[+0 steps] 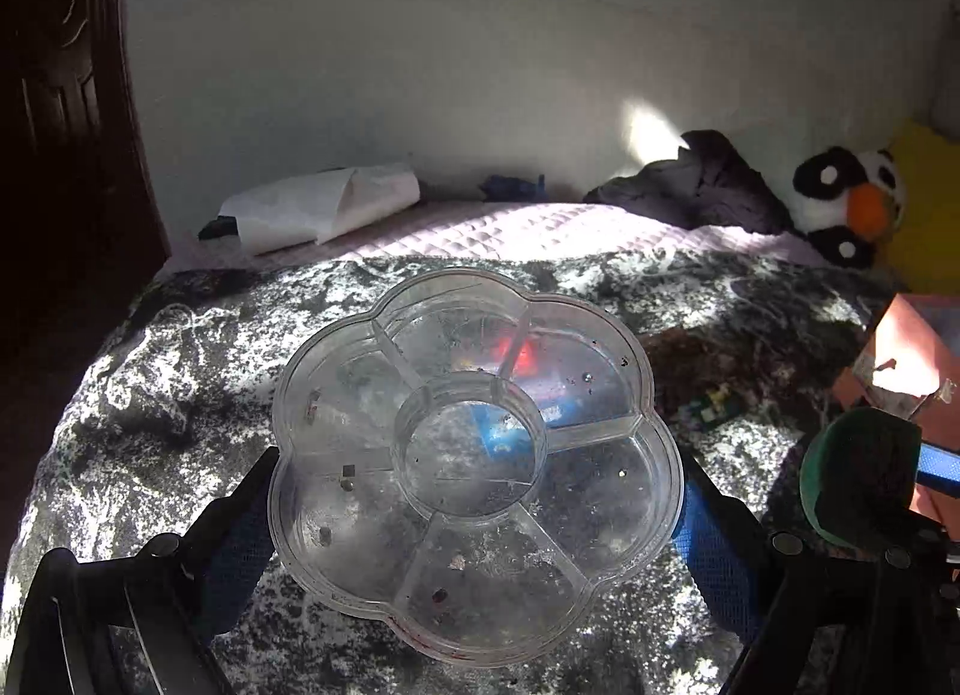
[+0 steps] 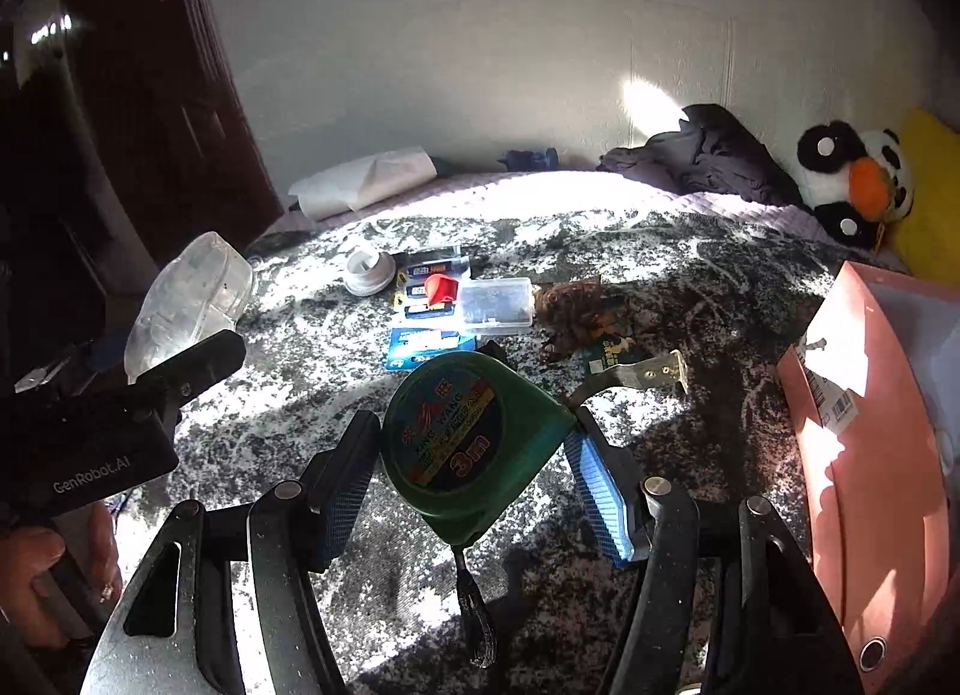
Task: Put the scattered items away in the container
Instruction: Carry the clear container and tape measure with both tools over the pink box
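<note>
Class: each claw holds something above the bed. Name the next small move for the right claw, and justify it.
Probably carry the tape measure across towards the pink box on the right. The right claw is shut on it, lifted off the blanket, and the box stands open. The left claw only holds the clear tray.

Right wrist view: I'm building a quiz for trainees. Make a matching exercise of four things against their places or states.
Things:
1. tape measure
2. clear tray
3. plush penguin
4. pink box

Places or states:
A. at the far right by the wall
B. gripped between the right gripper's pads
C. near right edge of the bed
D. held by the left gripper

Pairs: 1-B, 2-D, 3-A, 4-C
</note>
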Available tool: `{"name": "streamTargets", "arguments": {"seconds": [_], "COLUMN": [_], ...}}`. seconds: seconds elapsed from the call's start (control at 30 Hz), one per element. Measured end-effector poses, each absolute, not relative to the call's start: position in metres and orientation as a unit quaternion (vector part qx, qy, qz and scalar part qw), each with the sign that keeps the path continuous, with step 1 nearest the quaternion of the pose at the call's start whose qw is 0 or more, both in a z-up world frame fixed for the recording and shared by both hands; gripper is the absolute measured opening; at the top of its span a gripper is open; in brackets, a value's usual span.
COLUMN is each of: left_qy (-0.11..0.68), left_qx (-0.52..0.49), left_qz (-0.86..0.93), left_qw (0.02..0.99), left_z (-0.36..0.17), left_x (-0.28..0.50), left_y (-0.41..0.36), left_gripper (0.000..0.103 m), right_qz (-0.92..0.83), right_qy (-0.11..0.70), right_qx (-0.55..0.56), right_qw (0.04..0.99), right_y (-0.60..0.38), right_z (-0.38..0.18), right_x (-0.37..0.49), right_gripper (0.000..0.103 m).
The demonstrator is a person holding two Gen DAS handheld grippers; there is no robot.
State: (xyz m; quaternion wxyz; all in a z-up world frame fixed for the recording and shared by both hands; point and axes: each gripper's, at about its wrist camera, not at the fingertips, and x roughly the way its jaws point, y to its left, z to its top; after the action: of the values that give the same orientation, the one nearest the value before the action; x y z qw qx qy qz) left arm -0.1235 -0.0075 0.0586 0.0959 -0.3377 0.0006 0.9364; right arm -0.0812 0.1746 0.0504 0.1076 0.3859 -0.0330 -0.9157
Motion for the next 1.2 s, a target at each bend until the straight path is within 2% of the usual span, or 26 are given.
{"name": "streamTargets", "arguments": {"seconds": [0.3, 0.5, 0.73, 1.0, 1.03, 1.07, 1.2], "left_qy": [0.035, 0.054, 0.087, 0.12, 0.122, 0.125, 0.136], "left_qx": [-0.277, -0.257, -0.264, -0.299, -0.303, -0.308, -0.326], "left_qz": [0.944, 0.934, 0.913, 0.889, 0.887, 0.884, 0.877], "left_qw": [0.175, 0.242, 0.3, 0.325, 0.326, 0.328, 0.324], "left_z": [0.125, 0.149, 0.146, 0.108, 0.102, 0.097, 0.075], "left_x": [-0.054, -0.029, -0.028, -0.056, -0.061, -0.066, -0.083], "left_y": [0.089, 0.174, 0.28, 0.379, 0.389, 0.397, 0.424], "left_gripper": [0.097, 0.097, 0.097, 0.097, 0.097, 0.097, 0.097], "right_qz": [-0.94, -0.96, -0.96, -0.941, -0.94, -0.939, -0.927], "right_qy": [-0.061, -0.084, -0.131, -0.141, -0.143, -0.138, -0.137], "right_qx": [0.323, 0.265, 0.234, 0.269, 0.272, 0.273, 0.303], "right_qw": [0.091, 0.018, -0.075, -0.148, -0.149, -0.154, -0.173], "right_y": [0.253, 0.339, 0.452, 0.528, 0.533, 0.539, 0.565], "right_z": [0.116, 0.156, 0.173, 0.141, 0.135, 0.132, 0.107], "right_x": [0.01, 0.058, 0.085, 0.06, 0.052, 0.047, 0.017], "right_gripper": [0.066, 0.066, 0.067, 0.067, 0.058, 0.03, 0.031]}}
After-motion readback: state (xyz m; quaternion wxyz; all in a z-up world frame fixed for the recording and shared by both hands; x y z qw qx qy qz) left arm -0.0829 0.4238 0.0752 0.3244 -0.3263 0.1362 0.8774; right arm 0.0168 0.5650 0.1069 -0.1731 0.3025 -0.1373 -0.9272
